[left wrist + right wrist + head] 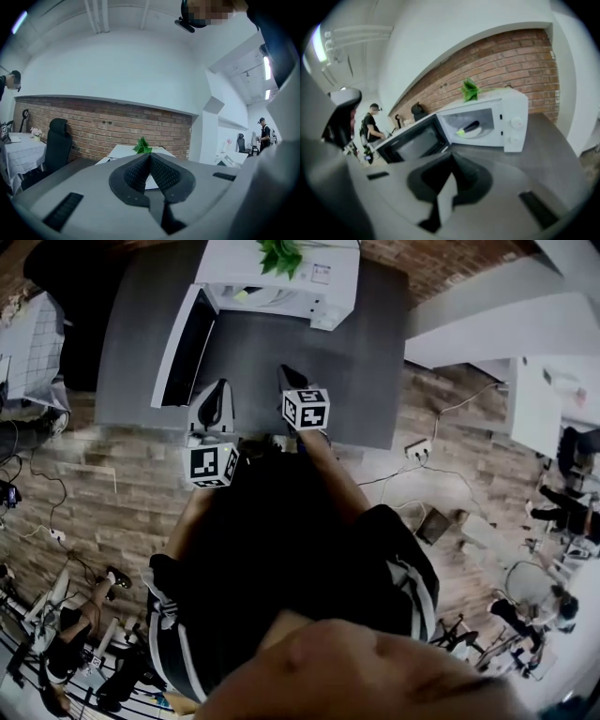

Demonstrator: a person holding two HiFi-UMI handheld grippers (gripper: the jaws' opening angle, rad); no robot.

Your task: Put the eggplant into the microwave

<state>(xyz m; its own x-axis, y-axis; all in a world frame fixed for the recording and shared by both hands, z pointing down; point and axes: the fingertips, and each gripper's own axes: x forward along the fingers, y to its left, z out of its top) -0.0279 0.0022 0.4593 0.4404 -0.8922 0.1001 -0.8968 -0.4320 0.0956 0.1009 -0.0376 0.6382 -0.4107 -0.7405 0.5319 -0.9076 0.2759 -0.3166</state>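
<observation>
A white microwave (281, 277) stands at the far side of a grey table (366, 362), its door (183, 348) swung open to the left. In the right gripper view a dark eggplant (471, 126) with a green stem lies on a white plate (482, 133) inside the microwave (513, 117). My right gripper (451, 158) is shut and empty, well back from the opening and above the table. In the head view it (285, 371) hovers over the table's middle. My left gripper (150, 157) is shut and empty too, near the table's front edge (219, 385) by the door.
A green plant (281, 254) sits on top of the microwave. A black office chair (56, 140) and a cloth-covered table (21, 145) stand at the left by the brick wall. Cables and a power strip (414, 450) lie on the wooden floor. People stand in the background.
</observation>
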